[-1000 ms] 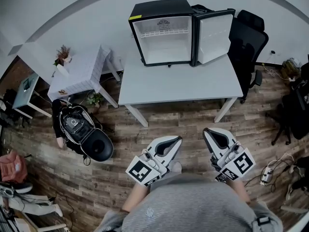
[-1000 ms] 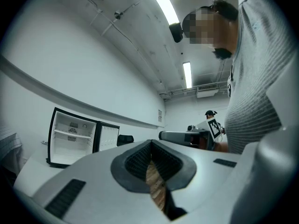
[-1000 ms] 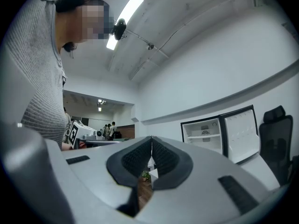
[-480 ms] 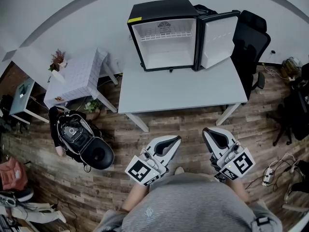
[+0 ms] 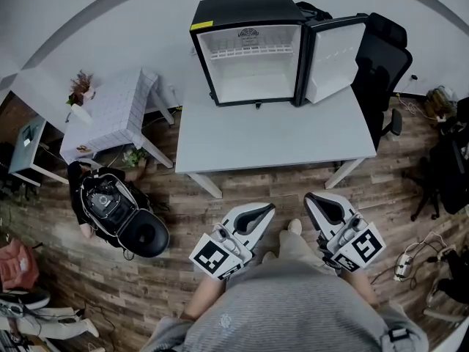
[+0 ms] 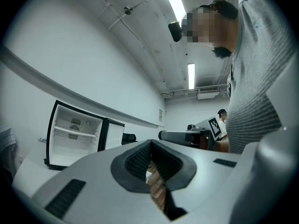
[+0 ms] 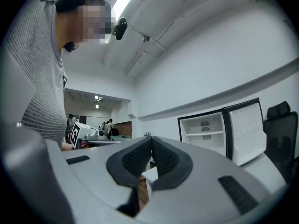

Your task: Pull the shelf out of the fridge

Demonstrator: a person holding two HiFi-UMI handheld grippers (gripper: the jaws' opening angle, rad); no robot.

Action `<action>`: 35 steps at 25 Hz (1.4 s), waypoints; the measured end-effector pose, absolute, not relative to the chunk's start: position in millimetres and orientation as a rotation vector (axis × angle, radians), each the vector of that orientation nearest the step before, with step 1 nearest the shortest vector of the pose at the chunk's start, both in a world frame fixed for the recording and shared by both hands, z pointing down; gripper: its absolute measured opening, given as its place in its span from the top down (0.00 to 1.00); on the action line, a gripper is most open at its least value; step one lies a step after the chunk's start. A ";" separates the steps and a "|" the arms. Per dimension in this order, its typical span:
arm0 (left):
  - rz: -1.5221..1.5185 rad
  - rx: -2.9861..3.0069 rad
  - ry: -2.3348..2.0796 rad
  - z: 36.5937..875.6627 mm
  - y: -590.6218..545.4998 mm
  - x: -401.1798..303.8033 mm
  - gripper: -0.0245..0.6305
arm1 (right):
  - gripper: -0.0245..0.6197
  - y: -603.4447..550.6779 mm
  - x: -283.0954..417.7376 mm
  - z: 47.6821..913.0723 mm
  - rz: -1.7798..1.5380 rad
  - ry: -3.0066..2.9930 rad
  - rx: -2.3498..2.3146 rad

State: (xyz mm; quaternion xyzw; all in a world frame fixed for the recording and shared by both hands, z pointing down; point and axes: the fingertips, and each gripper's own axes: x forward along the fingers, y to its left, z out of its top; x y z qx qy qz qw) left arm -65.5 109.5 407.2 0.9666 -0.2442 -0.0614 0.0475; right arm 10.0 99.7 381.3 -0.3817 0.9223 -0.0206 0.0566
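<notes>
White shelf [image 5: 253,50] sits high inside the open fridge [image 5: 245,9], which stands at the table's [image 5: 278,141] far edge. My left gripper [image 5: 270,210] and right gripper [image 5: 311,197] hang short of the table, fingers pressed together, pinching nothing.

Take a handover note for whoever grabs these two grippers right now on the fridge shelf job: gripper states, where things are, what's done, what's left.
Left gripper: shut, empty, held close to the body.
Right gripper: shut, empty, alongside it.
Fridge stands on the white table, with its door swung open to the right. The shelf sits in place, high inside.
Done: door open, nothing else.
Left: both grippers are short of the table's near edge. Step up, open a gripper, grip the shelf's front edge and pull it out.
</notes>
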 end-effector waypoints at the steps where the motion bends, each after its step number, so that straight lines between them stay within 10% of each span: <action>1: -0.190 2.945 -0.747 409.0 107.0 -65.4 0.95 | 0.94 96.9 10.0 382.7 -0.064 2.801 -1.157; 35: -0.146 2.930 -0.875 390.4 -96.3 -25.1 0.95 | 0.94 -115.0 41.6 365.8 -0.068 2.859 -0.997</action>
